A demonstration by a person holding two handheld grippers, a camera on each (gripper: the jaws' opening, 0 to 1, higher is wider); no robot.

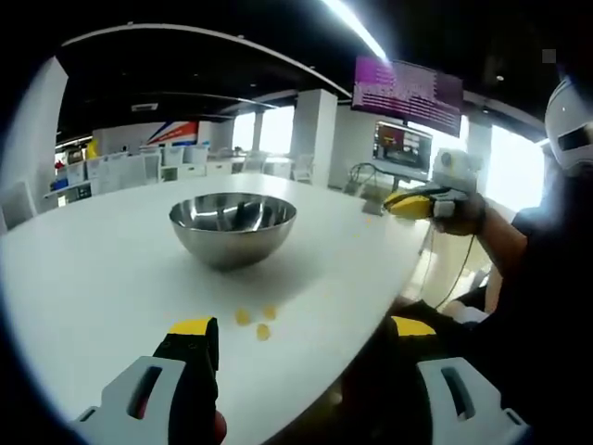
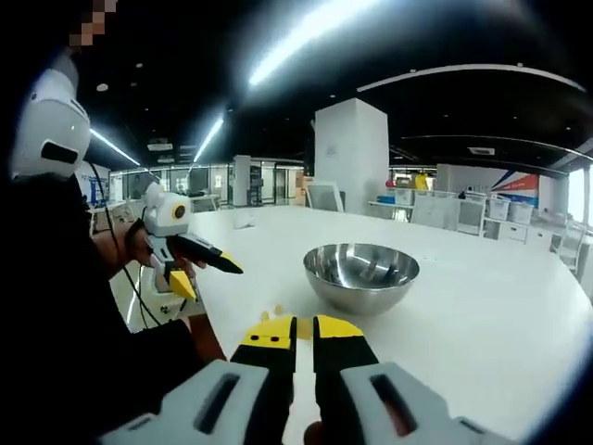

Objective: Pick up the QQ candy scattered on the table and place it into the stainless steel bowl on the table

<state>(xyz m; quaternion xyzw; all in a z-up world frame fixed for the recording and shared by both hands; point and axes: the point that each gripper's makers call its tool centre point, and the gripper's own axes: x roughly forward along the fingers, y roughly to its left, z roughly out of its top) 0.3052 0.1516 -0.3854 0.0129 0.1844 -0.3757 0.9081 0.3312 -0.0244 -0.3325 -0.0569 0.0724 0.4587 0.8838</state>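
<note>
In the left gripper view, the left claw (image 1: 301,326) is held low over the near edge of the white tabletop (image 1: 102,269), and its two yellow-tipped jaws stand wide apart with nothing between them. Three small yellow QQ candy pieces (image 1: 256,321) lie loose on the tabletop, close together, just past the left jaw tip. Behind them, a little apart, stands the stainless steel bowl (image 1: 233,227), upright; I cannot tell if any candy is inside. At the right side of this view the right claw (image 1: 409,204) appears, held by a person's hand above the far edge of the tabletop.

In the right gripper view, the right claw (image 2: 304,328) has its jaws almost together, with only a thin gap between them, and it holds nothing that I can see. The candy (image 2: 280,311) shows just beyond the tips. The bowl (image 2: 361,275) is to the right of it, and the left claw (image 2: 206,274) hangs open at the left
</note>
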